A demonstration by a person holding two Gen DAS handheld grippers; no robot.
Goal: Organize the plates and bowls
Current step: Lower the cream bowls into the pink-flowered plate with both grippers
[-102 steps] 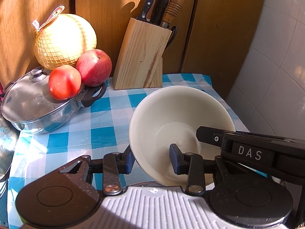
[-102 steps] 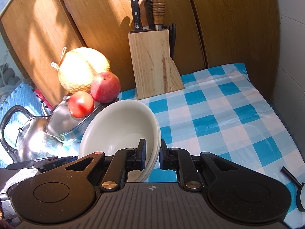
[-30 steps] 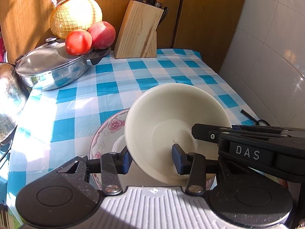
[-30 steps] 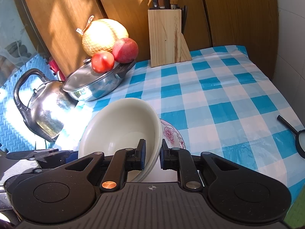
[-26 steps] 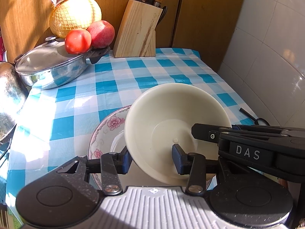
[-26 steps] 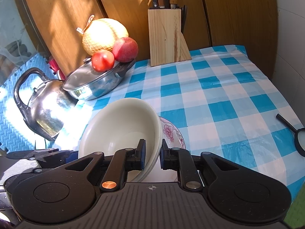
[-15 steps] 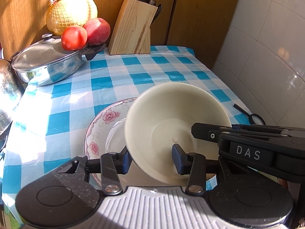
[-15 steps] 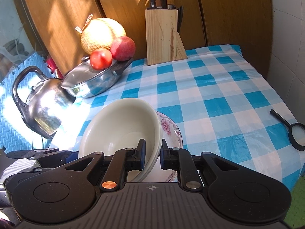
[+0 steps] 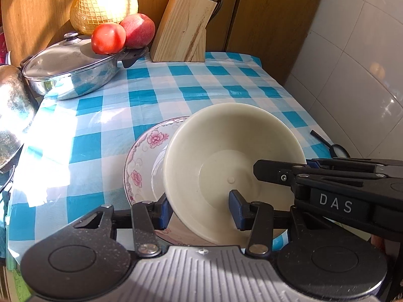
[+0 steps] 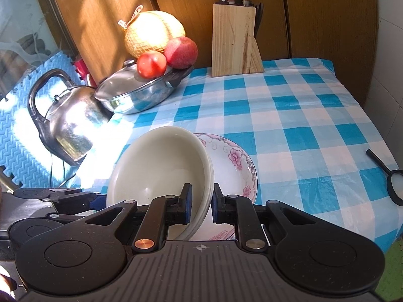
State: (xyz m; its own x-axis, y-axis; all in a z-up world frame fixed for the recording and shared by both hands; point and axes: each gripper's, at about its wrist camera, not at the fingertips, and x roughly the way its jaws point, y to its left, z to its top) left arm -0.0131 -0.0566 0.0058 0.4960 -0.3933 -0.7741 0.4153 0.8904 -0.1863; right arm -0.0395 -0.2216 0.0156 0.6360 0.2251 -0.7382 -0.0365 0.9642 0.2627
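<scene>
Now your cream bowl hangs over the flowered plate at the table's near edge, where 3.4 s ago it was up by the knife block with no plate under it. Your right gripper is clenched on the bowl's rim, and your left gripper straddles the opposite rim with one finger inside and one outside, the bowl tilted with its mouth facing the left camera. Beyond the plate the checked cloth lies bare to the block; the pot and kettle crowd your left, and a magnifier lies near the right edge.

A plain cream bowl sits tilted over a pink-flowered plate near the table's front edge
</scene>
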